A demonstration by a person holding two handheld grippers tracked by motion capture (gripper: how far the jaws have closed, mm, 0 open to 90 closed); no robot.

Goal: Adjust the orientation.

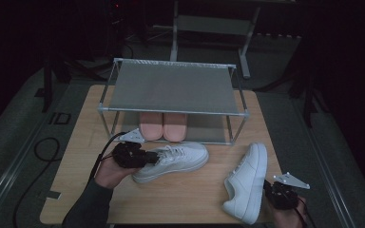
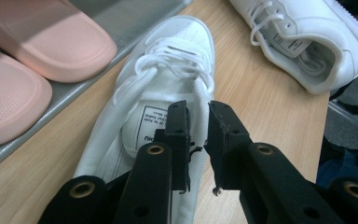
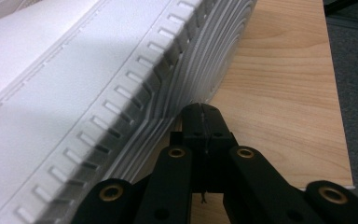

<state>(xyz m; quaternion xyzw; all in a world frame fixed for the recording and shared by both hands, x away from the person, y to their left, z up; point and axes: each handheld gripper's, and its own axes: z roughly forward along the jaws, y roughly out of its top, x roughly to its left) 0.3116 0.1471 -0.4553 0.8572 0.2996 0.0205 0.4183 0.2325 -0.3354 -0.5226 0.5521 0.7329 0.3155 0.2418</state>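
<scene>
Two white sneakers, two pink slides, one metal shoe rack and two hand-held grippers share the wooden table [image 1: 185, 194]. The first white sneaker [image 1: 173, 161] lies upright just in front of the shoe rack [image 1: 171, 88], toe pointing toward the table's right side, heel toward the left gripper [image 1: 147, 156]. In the left gripper view that gripper's jaws straddle the side wall of the sneaker's collar by the printed tongue label, one jaw inside the opening and one outside, with a narrow gap between them; the pads do not seem to press the wall, so the gripper is open around it. The second white sneaker [image 1: 247, 183] lies tipped on its side near the table's right front corner, its ribbed sole turned to the right gripper [image 1: 274, 192]. In the right gripper view the jaws meet tip to tip, closed on nothing, just beside the sole's grooved edge [image 3: 121, 107]. The pair of pink slides [image 1: 163, 126] sits side by side on the rack's lower shelf, toes forward, close behind the first sneaker; the rack's front posts stand on either side of them. Bare wood lies open between the two sneakers and along the front edge. The second sneaker's heel reaches close to the front edge, and the right gripper hangs by the table's right edge, with dark floor beyond.
</scene>
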